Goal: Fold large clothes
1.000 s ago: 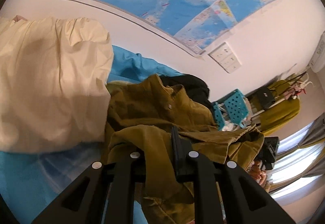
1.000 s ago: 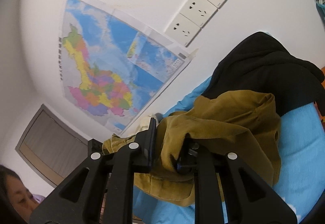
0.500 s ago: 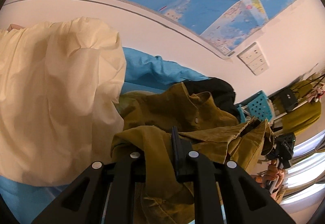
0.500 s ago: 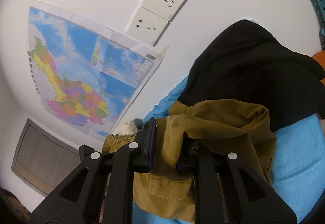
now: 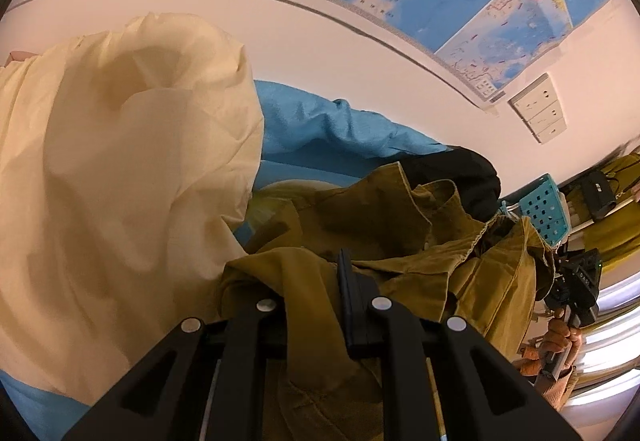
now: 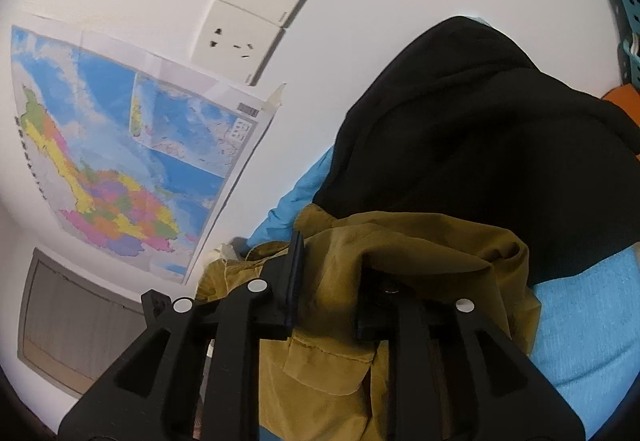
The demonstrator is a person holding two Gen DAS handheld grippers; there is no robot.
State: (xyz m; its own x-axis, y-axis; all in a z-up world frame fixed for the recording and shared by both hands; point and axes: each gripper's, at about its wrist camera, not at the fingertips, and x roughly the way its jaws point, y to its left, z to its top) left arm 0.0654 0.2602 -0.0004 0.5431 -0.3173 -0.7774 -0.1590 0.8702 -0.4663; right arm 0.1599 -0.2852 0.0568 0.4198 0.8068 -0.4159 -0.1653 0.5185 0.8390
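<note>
Left gripper [image 5: 316, 305] and right gripper [image 6: 328, 293] each clamp a bunched fold of the olive corduroy jacket [image 5: 400, 233]. It sags crumpled over the blue sheet [image 5: 340, 129], between smooth cream fabric [image 5: 120, 181] and a black garment [image 6: 480, 161].

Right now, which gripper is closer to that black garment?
The right gripper: the black garment lies just past its fingers. The left gripper has the olive jacket between it and the black garment.

Left gripper [image 5: 316, 301] and right gripper [image 6: 328, 285] are each clamped tight, fabric pinched between their fingers.
</note>
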